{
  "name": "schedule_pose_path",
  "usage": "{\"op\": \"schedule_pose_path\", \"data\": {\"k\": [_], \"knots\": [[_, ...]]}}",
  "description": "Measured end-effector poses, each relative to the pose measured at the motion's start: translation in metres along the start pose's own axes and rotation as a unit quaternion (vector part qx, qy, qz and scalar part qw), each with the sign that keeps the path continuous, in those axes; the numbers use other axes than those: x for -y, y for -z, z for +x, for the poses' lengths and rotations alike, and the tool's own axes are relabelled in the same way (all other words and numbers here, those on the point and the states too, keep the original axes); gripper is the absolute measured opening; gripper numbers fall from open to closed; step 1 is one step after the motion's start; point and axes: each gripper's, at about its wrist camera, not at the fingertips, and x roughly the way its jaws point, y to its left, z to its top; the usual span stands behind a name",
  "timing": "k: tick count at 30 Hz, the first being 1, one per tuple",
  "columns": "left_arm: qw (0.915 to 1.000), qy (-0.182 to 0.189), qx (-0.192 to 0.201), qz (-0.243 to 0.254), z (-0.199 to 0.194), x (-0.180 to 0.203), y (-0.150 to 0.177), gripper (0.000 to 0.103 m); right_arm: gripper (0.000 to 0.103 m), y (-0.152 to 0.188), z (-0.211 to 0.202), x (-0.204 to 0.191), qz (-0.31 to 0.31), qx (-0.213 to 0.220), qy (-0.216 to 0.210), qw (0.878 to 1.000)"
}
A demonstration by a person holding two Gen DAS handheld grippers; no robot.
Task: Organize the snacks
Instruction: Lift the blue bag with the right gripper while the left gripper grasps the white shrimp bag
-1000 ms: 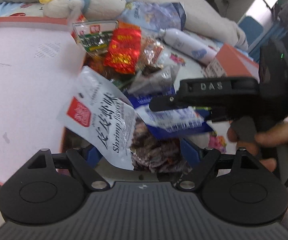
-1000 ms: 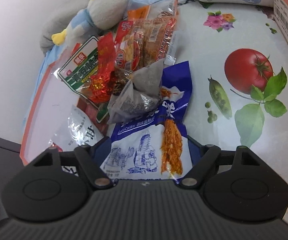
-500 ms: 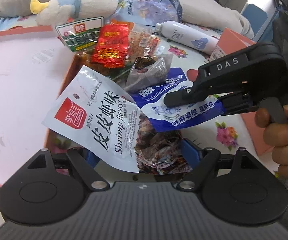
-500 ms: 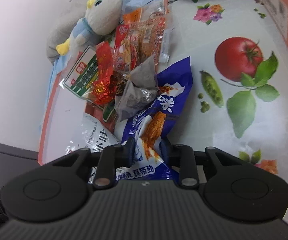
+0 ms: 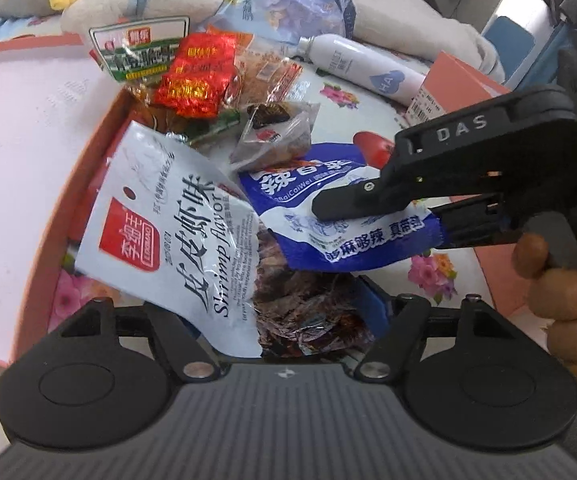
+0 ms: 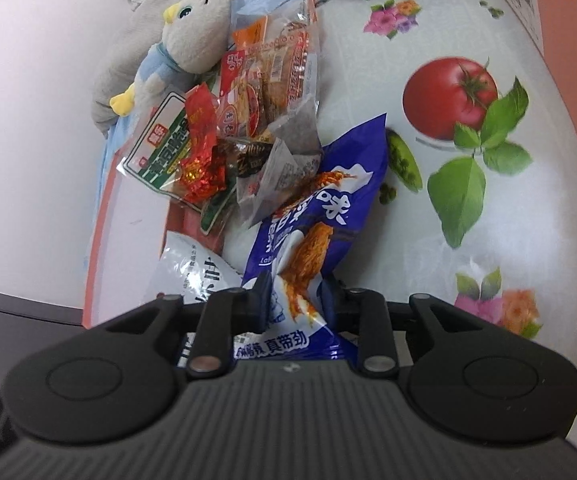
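Your right gripper [image 6: 294,300] has closed since a second ago and now pinches the blue spicy-strip packet [image 6: 320,216], lifting its near end off the floral tablecloth [image 6: 528,240]. Your left gripper [image 5: 288,308] stays wide open around the white shrimp-flavor bag [image 5: 168,224], which overlaps the pink box lid [image 5: 28,140].

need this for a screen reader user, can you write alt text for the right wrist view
The right tool is shut on a blue plastic snack bag lying on a white tablecloth printed with a tomato and leaves. Beyond it sits a pile of small red, orange and green snack packets beside a grey plush bird.
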Motion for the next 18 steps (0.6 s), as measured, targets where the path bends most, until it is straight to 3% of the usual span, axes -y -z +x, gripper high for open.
{"op": "schedule_pose_path", "data": {"k": [5,10,18], "knots": [[1.0000,-0.005,0.004,-0.003,0.002,0.009,-0.001,0.062,0.028,0.005,-0.007,0.002,-0.001,0.004,0.001,1.000],[0.9997,0.001,0.010,-0.024,-0.008,0.003,0.002,0.036,0.028,0.010,-0.023,-0.005,-0.032,0.024,0.019,0.999],[0.9994,-0.010,0.012,-0.031,-0.028,-0.003,0.008,0.025,0.027,0.026,-0.058,0.000,-0.057,0.061,0.046,0.995]]}}
